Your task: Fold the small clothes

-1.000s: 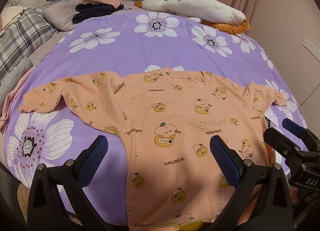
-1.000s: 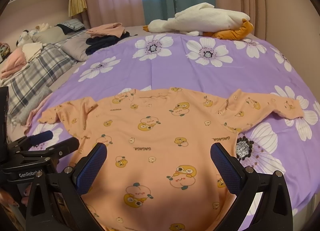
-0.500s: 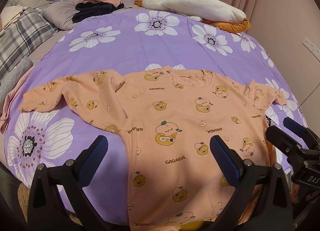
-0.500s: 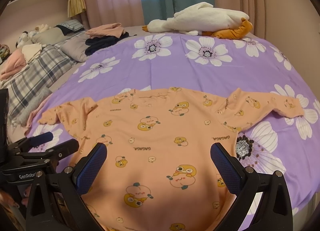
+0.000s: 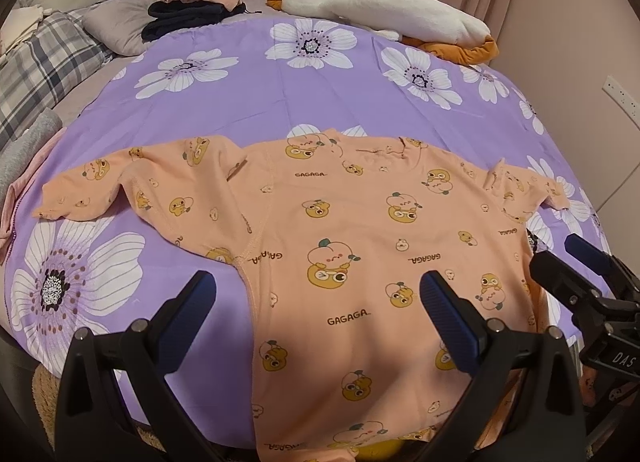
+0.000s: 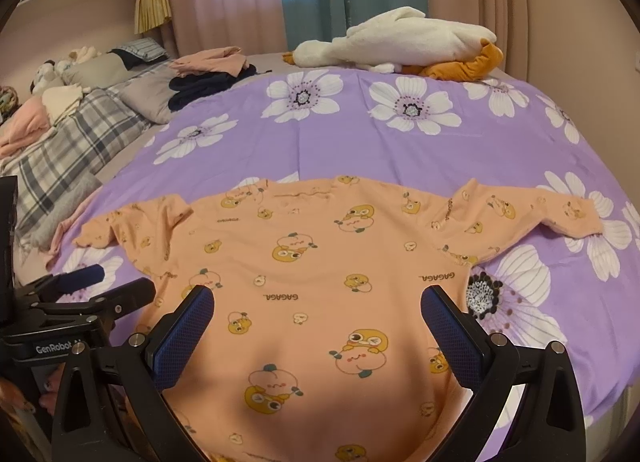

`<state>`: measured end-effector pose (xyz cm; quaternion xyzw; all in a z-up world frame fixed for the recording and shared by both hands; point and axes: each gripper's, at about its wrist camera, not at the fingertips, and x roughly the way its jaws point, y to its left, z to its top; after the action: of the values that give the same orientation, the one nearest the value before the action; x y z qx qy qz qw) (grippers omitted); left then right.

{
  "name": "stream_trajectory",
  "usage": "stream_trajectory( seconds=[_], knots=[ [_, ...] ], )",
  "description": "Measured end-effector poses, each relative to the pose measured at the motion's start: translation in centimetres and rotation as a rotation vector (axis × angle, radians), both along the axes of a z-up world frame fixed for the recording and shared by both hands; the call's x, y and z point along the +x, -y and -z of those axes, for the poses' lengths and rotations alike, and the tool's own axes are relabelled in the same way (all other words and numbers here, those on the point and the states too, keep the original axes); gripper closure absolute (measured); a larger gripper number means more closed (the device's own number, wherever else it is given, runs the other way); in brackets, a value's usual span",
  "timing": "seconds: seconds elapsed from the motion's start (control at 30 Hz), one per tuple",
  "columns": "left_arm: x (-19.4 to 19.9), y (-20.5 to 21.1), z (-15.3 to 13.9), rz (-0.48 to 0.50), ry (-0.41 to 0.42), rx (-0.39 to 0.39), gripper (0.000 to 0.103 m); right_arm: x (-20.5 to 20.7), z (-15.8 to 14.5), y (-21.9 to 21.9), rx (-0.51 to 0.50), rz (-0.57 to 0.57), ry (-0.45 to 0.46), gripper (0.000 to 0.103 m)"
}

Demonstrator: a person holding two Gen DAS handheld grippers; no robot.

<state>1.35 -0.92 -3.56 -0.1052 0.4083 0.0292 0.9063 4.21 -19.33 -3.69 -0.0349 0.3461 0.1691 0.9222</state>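
An orange long-sleeved child's shirt [image 5: 360, 230] with cartoon duck prints lies flat on the purple flowered bedspread [image 5: 280, 94], sleeves spread out to both sides, hem toward me. It also shows in the right wrist view [image 6: 320, 270]. My left gripper [image 5: 316, 302] is open and empty, hovering over the shirt's lower left part. My right gripper [image 6: 316, 314] is open and empty over the shirt's lower middle. The right gripper shows at the right edge of the left wrist view [image 5: 576, 278], and the left gripper shows at the left edge of the right wrist view [image 6: 96, 286].
A white and orange plush goose [image 6: 400, 46] lies at the far side of the bed. Folded pink and dark clothes [image 6: 208, 78] sit at the back left beside pillows and a plaid blanket [image 6: 76, 134]. Curtains hang behind. A wall socket [image 5: 620, 92] is at right.
Both grippers have drifted slightly; the shirt looks a touch lower in the left wrist view. The shirt itself has not moved and both grippers stay open.
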Motion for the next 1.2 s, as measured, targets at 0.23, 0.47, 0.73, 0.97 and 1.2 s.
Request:
stream_trajectory(
  seconds=[0.23, 0.47, 0.73, 0.97, 1.2],
  knots=[
    [0.07, 0.08, -0.11, 0.000, -0.002, 0.003, 0.001, 0.14, 0.07, 0.14, 0.016, -0.009, -0.008, 0.001],
    [0.13, 0.30, -0.45, 0.004, 0.008, 0.005, 0.001, 0.42, 0.15, 0.32, 0.031, -0.011, -0.015, 0.001],
    [0.06, 0.41, -0.55, 0.011, 0.012, 0.007, 0.001, 0.26, 0.04, 0.51, 0.033, -0.004, -0.009, 0.001],
    [0.01, 0.34, -0.38, 0.004, 0.005, 0.008, 0.002, 0.19, -0.09, 0.82, 0.038, 0.011, -0.009, 0.001],
    [0.17, 0.26, 0.07, 0.009, -0.006, 0.004, 0.001, 0.19, -0.07, 0.86, 0.038, 0.012, -0.008, 0.001]
  ],
)
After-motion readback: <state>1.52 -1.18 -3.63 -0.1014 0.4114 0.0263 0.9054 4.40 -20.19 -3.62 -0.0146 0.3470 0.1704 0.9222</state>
